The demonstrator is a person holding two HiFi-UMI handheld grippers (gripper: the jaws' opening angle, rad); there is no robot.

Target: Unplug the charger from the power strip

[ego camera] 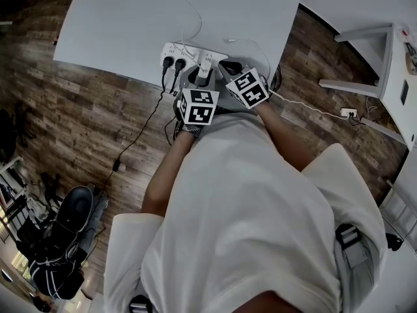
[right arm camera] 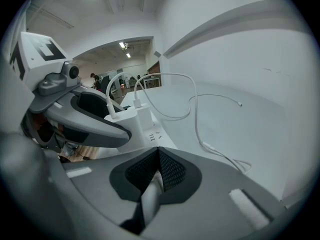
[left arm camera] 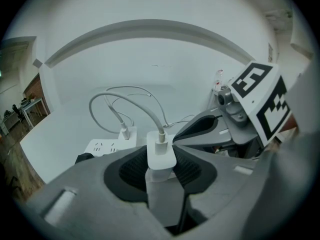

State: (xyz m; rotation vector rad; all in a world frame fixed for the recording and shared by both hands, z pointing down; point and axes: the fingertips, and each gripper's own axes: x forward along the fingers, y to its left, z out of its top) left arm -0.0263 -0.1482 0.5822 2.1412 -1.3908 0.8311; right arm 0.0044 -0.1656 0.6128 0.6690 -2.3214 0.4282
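The power strip lay at the near edge of the white surface. Two black plugs sat in its left end, w/ dark cords dropping to the wood floor. Right of them a 2nd white plug w/ its own cable sat in the strip. Just right of that the white charger stood upright in the strip, not yet pulled out. A white cable rose from its top and looped to the far side. The left tool was clenched on this charger, one black pad pressing on each side. The right tool was just beside the left one, on its right, near the strip's right end. Its pads were closed on each other, w/ nothing btw them. Further right a thin loose cable lay on the surface.
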